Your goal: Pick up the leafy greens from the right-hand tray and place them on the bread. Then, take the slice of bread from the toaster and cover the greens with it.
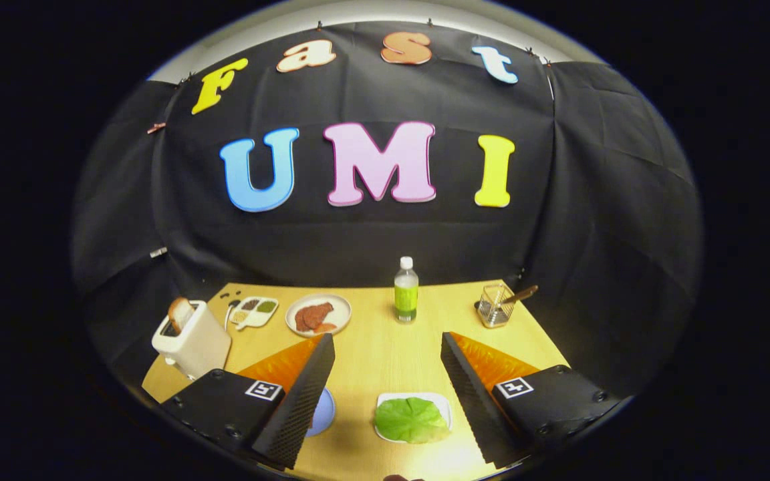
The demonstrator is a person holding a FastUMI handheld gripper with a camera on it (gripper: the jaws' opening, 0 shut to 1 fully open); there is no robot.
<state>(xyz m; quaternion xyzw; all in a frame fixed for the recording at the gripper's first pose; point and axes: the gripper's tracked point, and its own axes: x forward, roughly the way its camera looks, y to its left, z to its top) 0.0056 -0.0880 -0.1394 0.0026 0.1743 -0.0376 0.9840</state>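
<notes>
Overhead, the hand-held gripper (385, 394) hangs above the wooden table (371, 347) with its fingers spread wide and nothing between them. Leafy greens (410, 419) lie on a small white tray (444, 405) on the table below the gap between the fingers, nearer the right one. A blue plate (324, 411) peeks out beside the left finger. Further left, a white toaster (192, 341) at the table's edge holds a bread slice (180, 312) upright in its slot. Beyond the fingers stand a sauce dish (256, 310), a plate of meat (318, 314), a green bottle (406, 290) with an unreadable label, and a wire holder (494, 306) near the far right corner. Square markers sit on both fingers. Bare wood lies open mid-table.
</notes>
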